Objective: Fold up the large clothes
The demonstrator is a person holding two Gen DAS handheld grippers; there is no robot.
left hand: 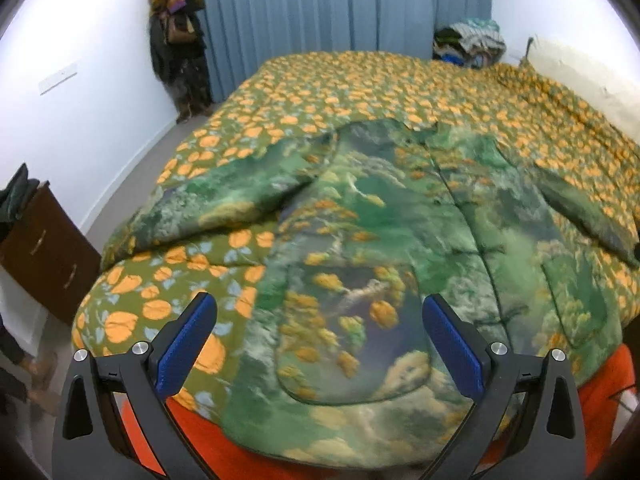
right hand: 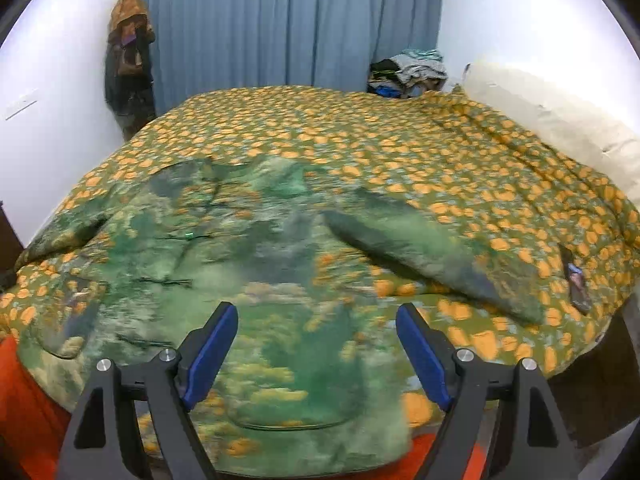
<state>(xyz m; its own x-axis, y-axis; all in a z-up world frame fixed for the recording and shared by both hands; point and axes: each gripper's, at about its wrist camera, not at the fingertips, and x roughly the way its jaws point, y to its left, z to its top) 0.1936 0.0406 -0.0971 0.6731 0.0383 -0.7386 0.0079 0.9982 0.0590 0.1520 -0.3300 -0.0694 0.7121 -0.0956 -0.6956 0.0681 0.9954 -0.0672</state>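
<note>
A large green jacket with a landscape print (left hand: 400,232) lies spread flat on the bed, front up, hem toward me, sleeves out to both sides. It also shows in the right wrist view (right hand: 248,264). My left gripper (left hand: 320,332) is open and empty, hovering above the jacket's lower left pocket. My right gripper (right hand: 316,340) is open and empty, hovering above the jacket's lower right part near the hem. The left sleeve (left hand: 224,200) is bent; the right sleeve (right hand: 432,252) lies angled outward.
The bed has a green quilt with orange flowers (left hand: 360,88) over an orange sheet (left hand: 600,396). A brown drawer unit (left hand: 44,252) stands left. A pile of clothes (left hand: 468,44) sits at the far corner, a pillow (right hand: 552,120) at right, blue curtains (right hand: 288,28) behind.
</note>
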